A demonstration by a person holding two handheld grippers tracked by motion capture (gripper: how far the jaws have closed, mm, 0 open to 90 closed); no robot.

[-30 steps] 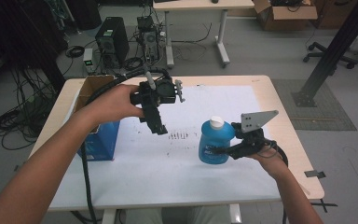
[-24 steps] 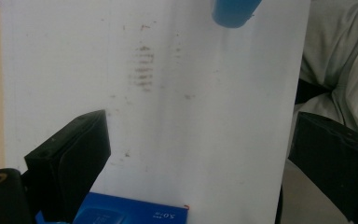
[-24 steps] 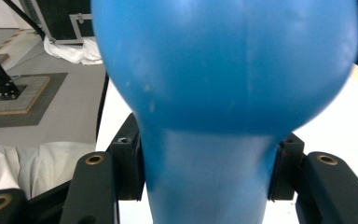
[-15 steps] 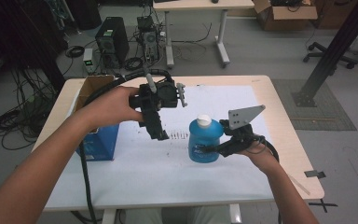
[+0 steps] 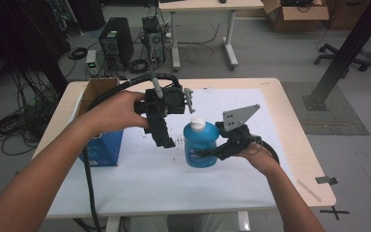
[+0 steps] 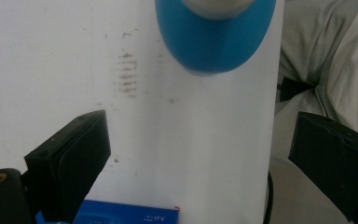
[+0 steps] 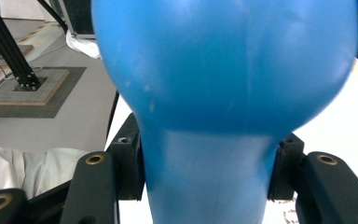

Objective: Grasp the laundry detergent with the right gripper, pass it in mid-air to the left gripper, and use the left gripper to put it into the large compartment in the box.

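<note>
Right gripper point(image 5: 206, 153) clamped on blue bottle point(image 5: 200, 145), upright. Left gripper point(image 5: 166, 140) jaws apart, empty, just beside bottle's cap.

We read little here; in the left gripper view the blue box point(image 6: 126, 218) at the bottom edge carries small white print, seen upside down, that looks like "50"; the rest of that line is too small to tell; in the high view the blue bottle point(image 5: 200, 147) has a label, its print too blurred to read.
</note>
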